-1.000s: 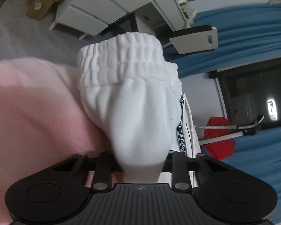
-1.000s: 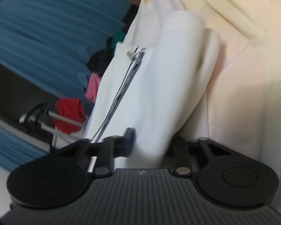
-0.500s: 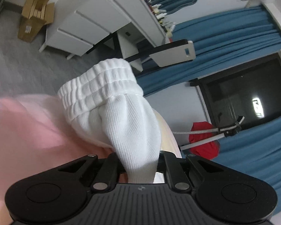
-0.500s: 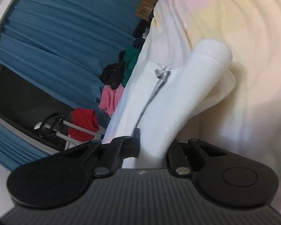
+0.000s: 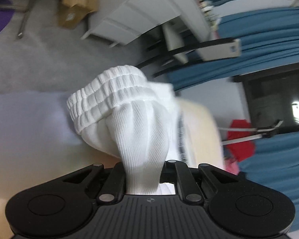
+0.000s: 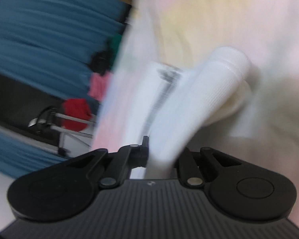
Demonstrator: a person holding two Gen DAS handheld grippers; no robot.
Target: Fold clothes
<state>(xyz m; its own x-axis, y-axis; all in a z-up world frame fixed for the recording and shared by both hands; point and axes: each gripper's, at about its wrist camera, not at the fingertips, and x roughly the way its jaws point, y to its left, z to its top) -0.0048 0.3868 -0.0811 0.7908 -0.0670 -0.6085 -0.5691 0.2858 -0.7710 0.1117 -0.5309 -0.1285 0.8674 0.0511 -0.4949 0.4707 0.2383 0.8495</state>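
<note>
The room has a grey floor (image 5: 39,59), a white drawer unit (image 5: 133,18) with a cardboard box (image 5: 75,6) beside it, blue curtains (image 5: 269,45) and a dark screen (image 5: 279,99); a red cloth (image 5: 241,137) hangs on a pale rod near the curtains. The work surface is a pale pink and cream sheet (image 6: 219,14), blurred in both views. The white ribbed garment (image 5: 137,127) rises from the left gripper (image 5: 143,179), with its gathered elastic band (image 5: 109,93) at the top, clear of the sheet. The left gripper's jaws are opening slightly, yet the fabric is bunched between them and the pads press on it. In the right wrist view, the right gripper (image 6: 163,159) is clamped on another fold of the same garment, which runs up and to the right to a rounded ribbed end. A dark drawstring line is visible on the garment just left of that fold, too blurred to read.
</note>
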